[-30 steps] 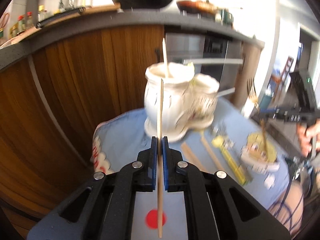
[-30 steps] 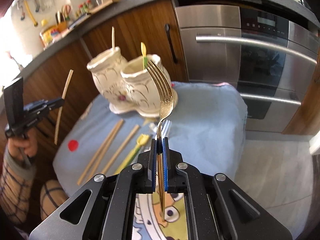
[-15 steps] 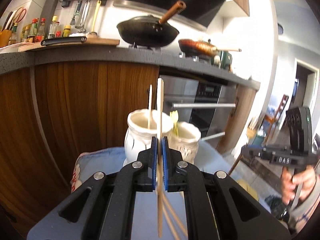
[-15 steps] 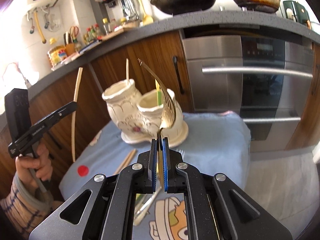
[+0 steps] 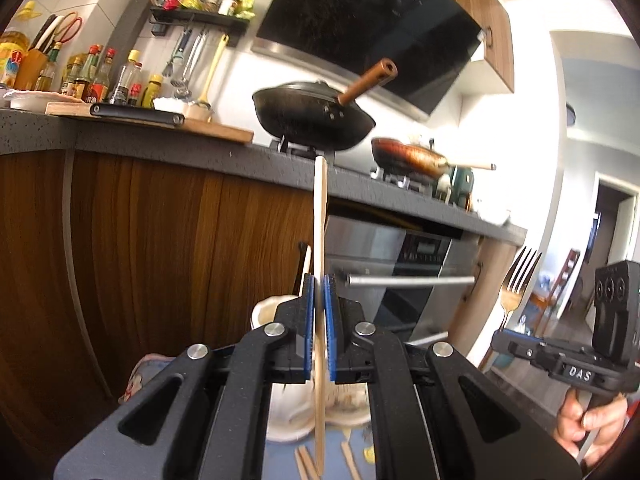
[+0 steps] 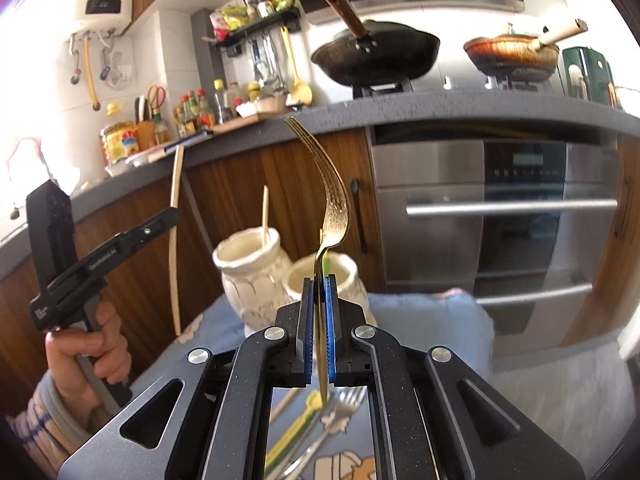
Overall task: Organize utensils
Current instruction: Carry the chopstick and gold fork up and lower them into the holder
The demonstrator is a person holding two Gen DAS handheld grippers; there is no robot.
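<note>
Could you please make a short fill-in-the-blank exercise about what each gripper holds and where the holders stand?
1. The left gripper is shut on a wooden ____.
2. The right gripper is shut on a gold ____.
3. The two cream ceramic holders stand on a ____ cloth.
4. One thin stick stands inside the ____ holder in the right wrist view.

Missing words: chopstick; fork; blue; left

Matt wooden chopstick [image 5: 320, 220] — glossy gold metal fork [image 6: 334, 196] (finely textured).
</note>
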